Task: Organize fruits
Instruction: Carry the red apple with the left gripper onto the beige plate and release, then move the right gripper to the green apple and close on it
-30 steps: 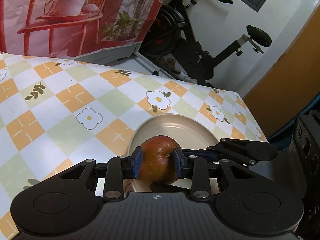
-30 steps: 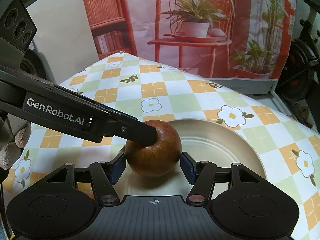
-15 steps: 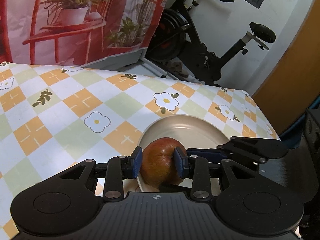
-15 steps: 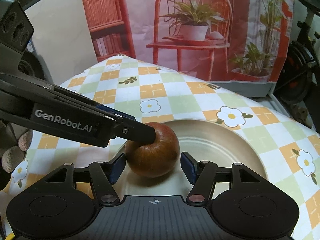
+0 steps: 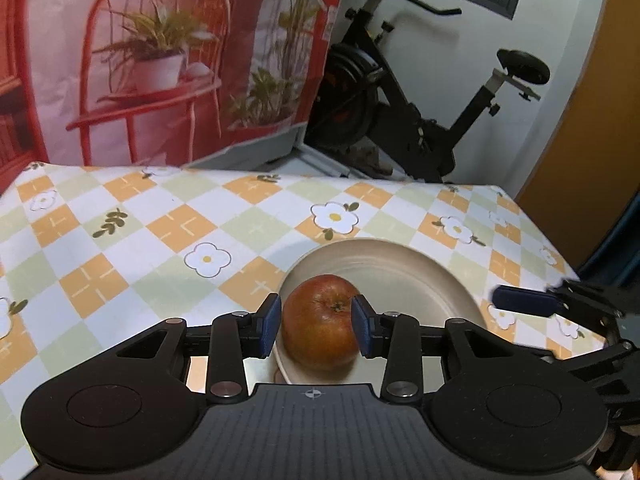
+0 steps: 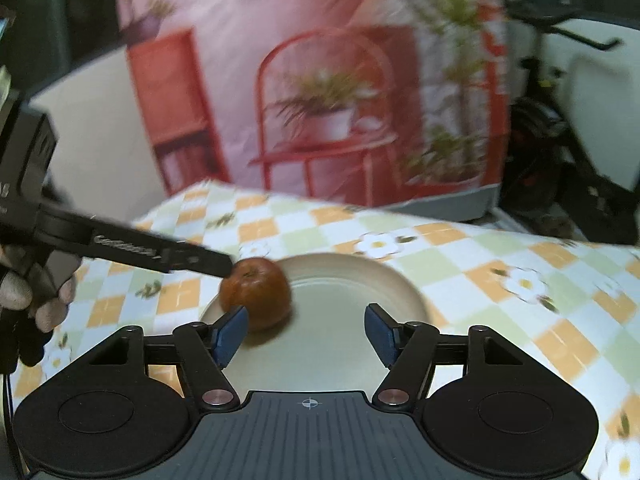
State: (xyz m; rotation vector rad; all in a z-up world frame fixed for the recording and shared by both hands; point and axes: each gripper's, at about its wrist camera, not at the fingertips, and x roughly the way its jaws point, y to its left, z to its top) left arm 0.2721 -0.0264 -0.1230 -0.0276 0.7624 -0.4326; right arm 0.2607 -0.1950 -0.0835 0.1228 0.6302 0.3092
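Checkered flower tablecloth (image 5: 168, 224), beige plate (image 5: 420, 268), and my apple (image 5: 322, 322) sits at its near edge. Left gripper (image 5: 316, 328) has just been opening around it, pads barely off. Right gripper (image 6: 306, 330) has been widening too, holding nothing. I'd back out straight so it doesn't roll.

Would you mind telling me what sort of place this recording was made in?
Probably a room in a home: a table with a flowered checked cloth, an exercise bike behind it, and a printed backdrop of a red chair.
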